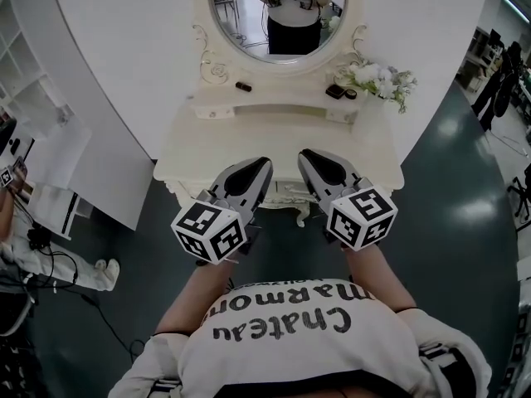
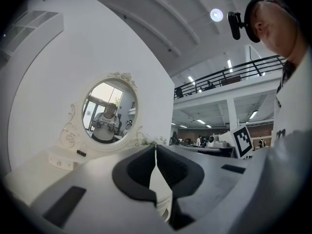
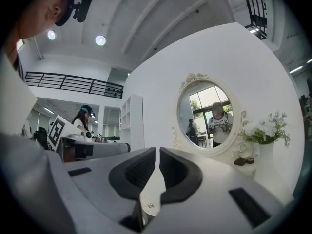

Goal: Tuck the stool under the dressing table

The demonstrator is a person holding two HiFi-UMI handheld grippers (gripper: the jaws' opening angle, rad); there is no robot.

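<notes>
Left gripper (image 1: 262, 164) and right gripper (image 1: 305, 156) are closed, empty, side by side before the bench (image 1: 249, 135). Probably the stool (image 1: 300, 210) is the carved white piece under its front, straight ahead between them.

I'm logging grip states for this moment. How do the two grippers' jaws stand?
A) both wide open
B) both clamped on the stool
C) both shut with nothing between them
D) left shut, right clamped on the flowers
C: in each gripper's own view, the jaws of the left gripper and the right gripper meet at the tips with nothing between them, held in front of the dressing table.
</notes>
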